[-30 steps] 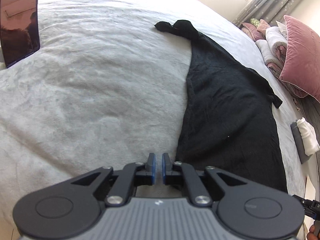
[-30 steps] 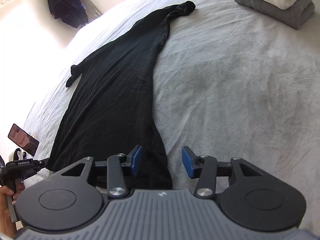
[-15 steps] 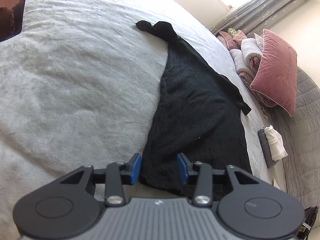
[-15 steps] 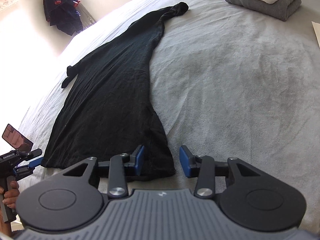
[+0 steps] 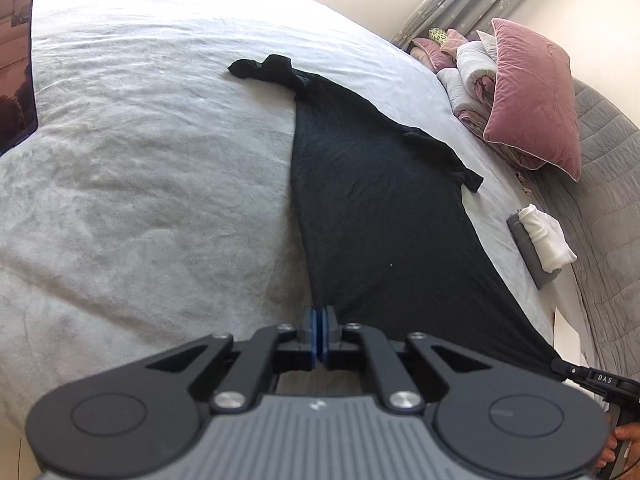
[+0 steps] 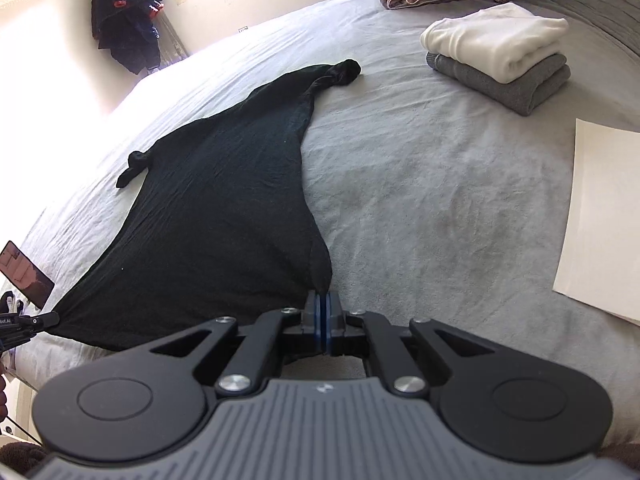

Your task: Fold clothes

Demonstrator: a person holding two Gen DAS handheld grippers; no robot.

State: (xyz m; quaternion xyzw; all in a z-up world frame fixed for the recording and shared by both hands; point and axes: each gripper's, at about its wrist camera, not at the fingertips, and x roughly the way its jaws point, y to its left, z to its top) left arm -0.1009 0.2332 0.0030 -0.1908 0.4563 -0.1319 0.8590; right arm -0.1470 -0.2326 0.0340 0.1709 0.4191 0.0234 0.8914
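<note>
Left wrist view: black garment (image 5: 372,208) pinched at both near corners, lifted taut at lower centre of frame.
Left gripper (image 5: 320,334) is clamped on one hem corner, right gripper (image 6: 322,320) on the other; the remainder is spread on the grey bedspread (image 5: 152,200) toward upper centre.

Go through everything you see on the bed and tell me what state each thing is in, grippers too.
left gripper: shut on the black garment's near corner.
right gripper: shut on the other near corner.
black garment: spread on the bed, near edge lifted taut.
white and grey clothes: folded, stacked.
pink pillow: leaning on rolled bedding.
</note>
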